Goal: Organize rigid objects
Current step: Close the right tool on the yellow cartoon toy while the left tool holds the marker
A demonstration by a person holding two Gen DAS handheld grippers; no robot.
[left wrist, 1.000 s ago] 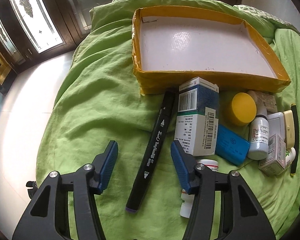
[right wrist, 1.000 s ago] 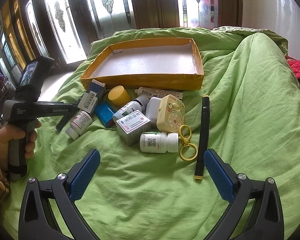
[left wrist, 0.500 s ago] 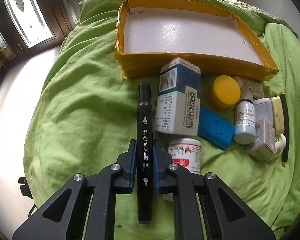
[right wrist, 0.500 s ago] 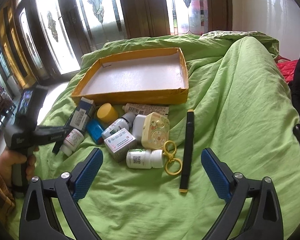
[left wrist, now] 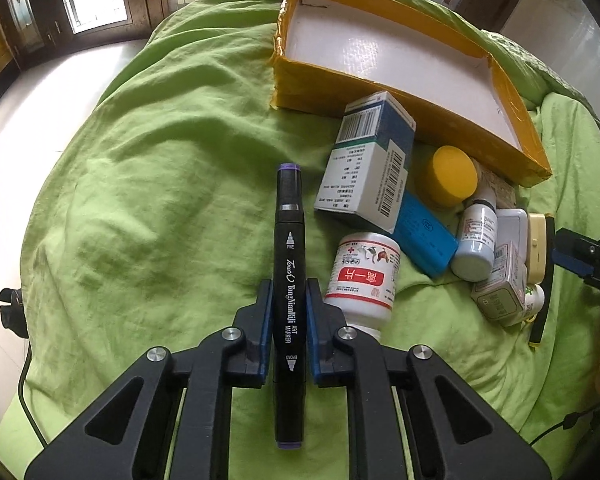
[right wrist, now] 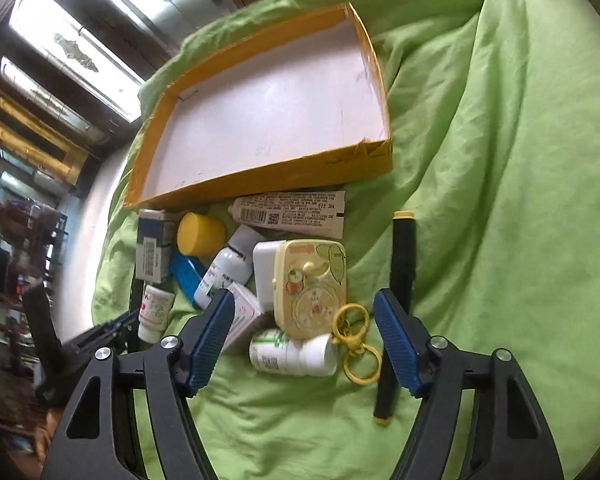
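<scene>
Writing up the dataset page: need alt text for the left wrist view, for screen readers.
The left tool is shut on a black art marker above a green bedsheet. To the right lie medicine boxes and bottles, with a white pill bottle nearest, and behind them an empty yellow cardboard tray.

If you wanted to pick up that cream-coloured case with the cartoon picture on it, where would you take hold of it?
Probably across its two long edges, coming down from above. The cream case lies face up, partly propped on the small white bottle, with a white box tight against one side. Its flat straight edges suit two pads; the gold key ring hangs clear at its corner.
</scene>
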